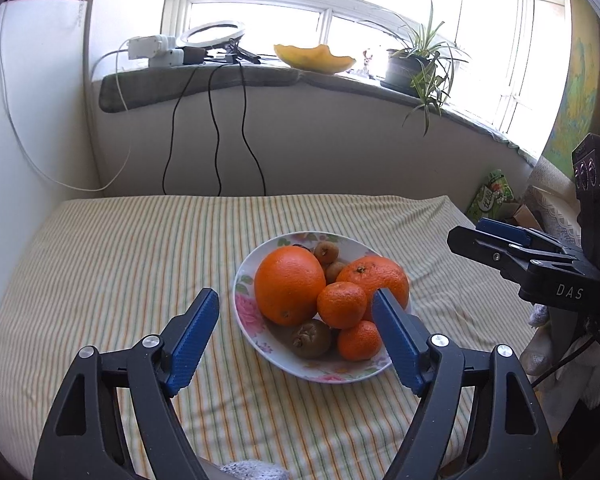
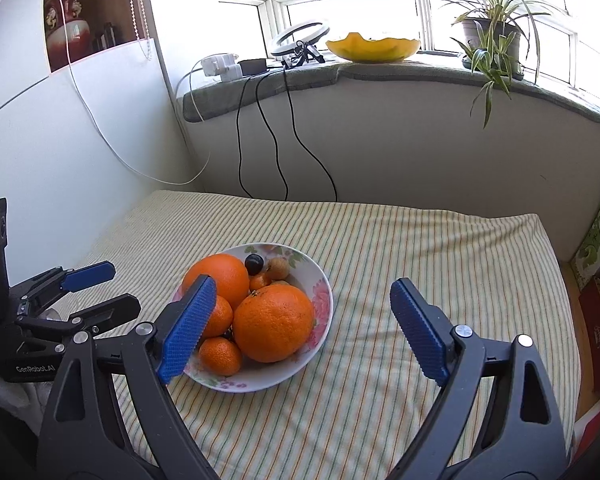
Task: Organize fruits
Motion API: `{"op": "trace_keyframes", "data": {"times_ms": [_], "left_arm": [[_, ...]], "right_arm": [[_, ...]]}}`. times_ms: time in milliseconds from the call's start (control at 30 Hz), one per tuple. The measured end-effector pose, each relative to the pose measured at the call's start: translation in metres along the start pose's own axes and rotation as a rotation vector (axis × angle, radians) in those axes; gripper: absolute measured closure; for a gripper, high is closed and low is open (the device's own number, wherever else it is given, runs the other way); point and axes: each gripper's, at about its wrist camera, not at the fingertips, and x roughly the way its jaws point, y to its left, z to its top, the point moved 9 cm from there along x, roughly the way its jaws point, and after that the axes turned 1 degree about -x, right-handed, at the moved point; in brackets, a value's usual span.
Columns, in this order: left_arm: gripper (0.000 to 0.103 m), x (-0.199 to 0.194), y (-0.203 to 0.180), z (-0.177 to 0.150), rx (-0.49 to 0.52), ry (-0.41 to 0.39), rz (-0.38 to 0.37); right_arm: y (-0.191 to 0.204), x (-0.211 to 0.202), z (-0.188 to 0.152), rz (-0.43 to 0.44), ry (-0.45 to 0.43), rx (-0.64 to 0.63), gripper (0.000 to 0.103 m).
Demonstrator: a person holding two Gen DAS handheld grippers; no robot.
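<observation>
A glossy glazed bowl [image 1: 247, 312] with printed flowers is sitting on matt striped woven cloth [image 1: 100, 264]. The oranges [image 1: 289, 290] are showing dimpled, slightly shiny peel; the kiwi [image 1: 311, 338] is looking dull and fuzzy. Ribbed blue rubbery pads [image 2: 188, 328] are lining matt black plastic gripper arms fastened with shiny metal screws [image 2: 464, 331].

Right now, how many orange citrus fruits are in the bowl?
5 seen. Two big ones: far left and right. Two small ones in front: and. One tiny one sits in the middle behind them. More may be hidden underneath.
</observation>
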Motion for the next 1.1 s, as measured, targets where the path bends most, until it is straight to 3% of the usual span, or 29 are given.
{"op": "trace_keyframes", "data": {"times_ms": [1100], "left_arm": [[0.024,-0.0037,0.0032,-0.0002,0.008,-0.015,0.015]], "right_arm": [[-0.0022,0.0075,-0.0098,-0.008,0.024,0.013,0.012]]}}
